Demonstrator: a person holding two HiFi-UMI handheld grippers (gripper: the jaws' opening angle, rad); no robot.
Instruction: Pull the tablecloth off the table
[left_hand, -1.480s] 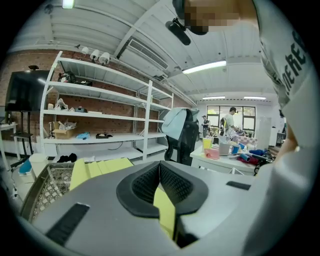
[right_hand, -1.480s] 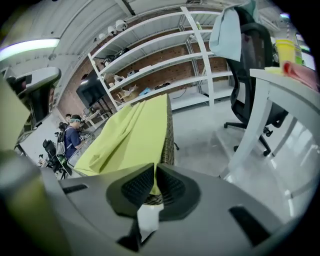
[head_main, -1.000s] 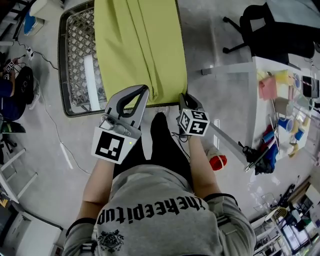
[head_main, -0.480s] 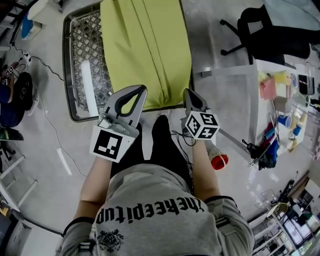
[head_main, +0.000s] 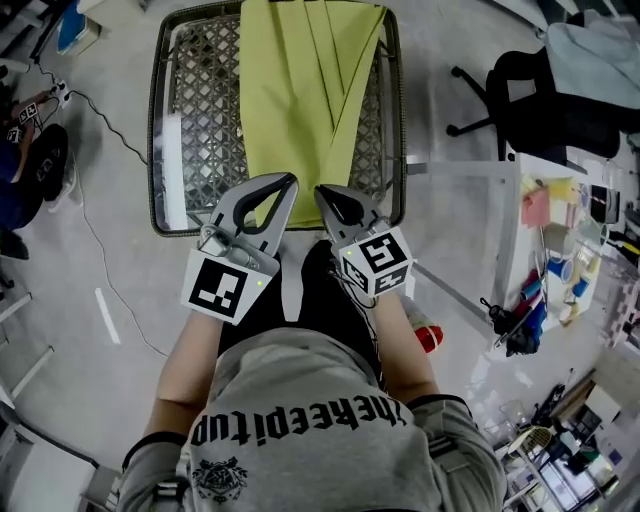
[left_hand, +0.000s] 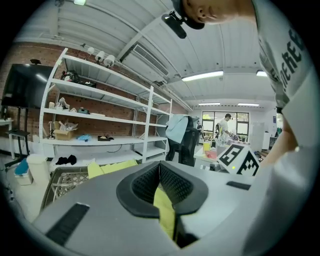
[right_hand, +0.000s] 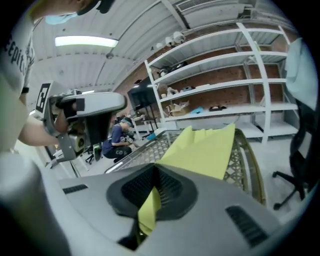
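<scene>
Across the middle of the lattice-topped metal counter (head_main: 205, 100), the yellow-green tablecloth (head_main: 300, 90) lies gathered into long folds with bare mesh showing on both sides. Its near end runs off the counter's near edge into the two claws. The left claw (head_main: 288, 182) is clamped on a fold of the cloth, and the left gripper view shows a strip pinched between its ribbed pads (left_hand: 176, 186). The right claw (head_main: 323, 192), just beside it, is likewise closed on the cloth, which rises from its jaws and fans out over the mesh in the right gripper view. Off to the right stand a black office chair (head_main: 520, 90) and a white desk (head_main: 512, 200) strewn with coloured items too small to tell apart. A cardboard box (left_hand: 62, 134) rests on a white shelf (left_hand: 100, 141), and its contents are hidden.
</scene>
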